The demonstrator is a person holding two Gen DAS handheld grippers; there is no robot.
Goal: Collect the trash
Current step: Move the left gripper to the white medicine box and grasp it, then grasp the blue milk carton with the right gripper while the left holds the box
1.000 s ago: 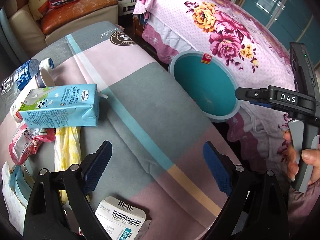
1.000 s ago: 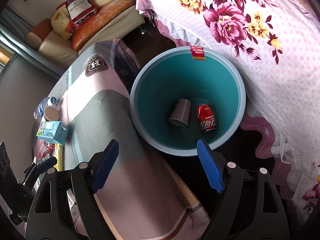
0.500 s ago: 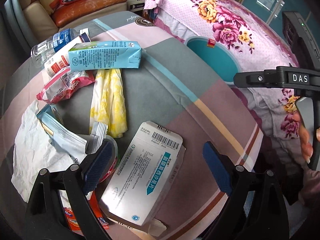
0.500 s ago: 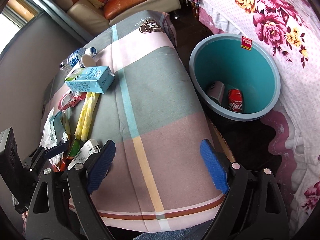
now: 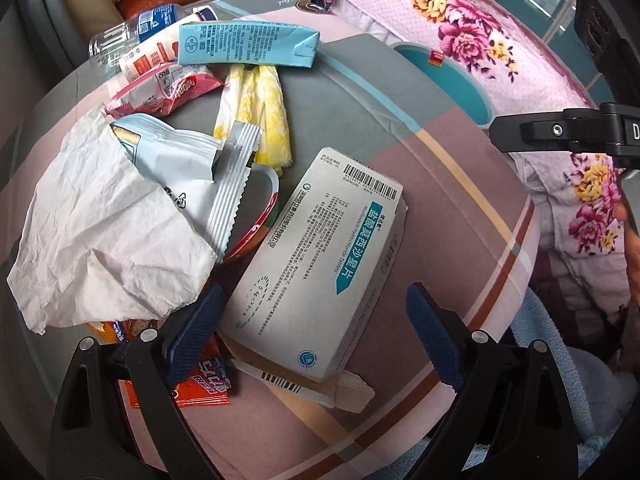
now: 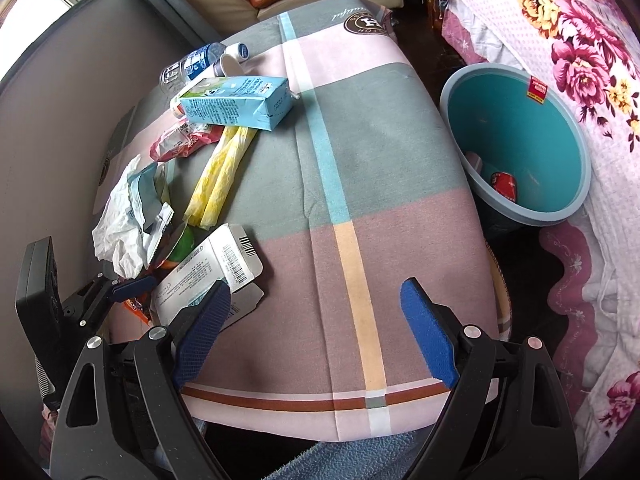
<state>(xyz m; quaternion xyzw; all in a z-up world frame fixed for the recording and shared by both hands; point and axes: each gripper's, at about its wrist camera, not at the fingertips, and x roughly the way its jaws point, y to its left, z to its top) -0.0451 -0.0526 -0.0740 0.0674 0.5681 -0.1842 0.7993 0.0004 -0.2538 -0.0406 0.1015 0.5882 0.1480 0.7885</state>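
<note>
While both tools hang spread and empty over the tabletop (image 6: 360, 160), left tool (image 5: 312, 340) straddles the box (image 5: 320, 264), right tool (image 6: 316, 340) over bare cloth; bin (image 6: 560, 208) at two o'clock.

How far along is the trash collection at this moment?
Early. Done: a red can already lies in the teal bin. In hand: nothing; the left gripper is open over the white medicine box, and the right gripper is open and empty. Left on the table: milk carton, water bottle, yellow bag, tissue, wrappers.
</note>
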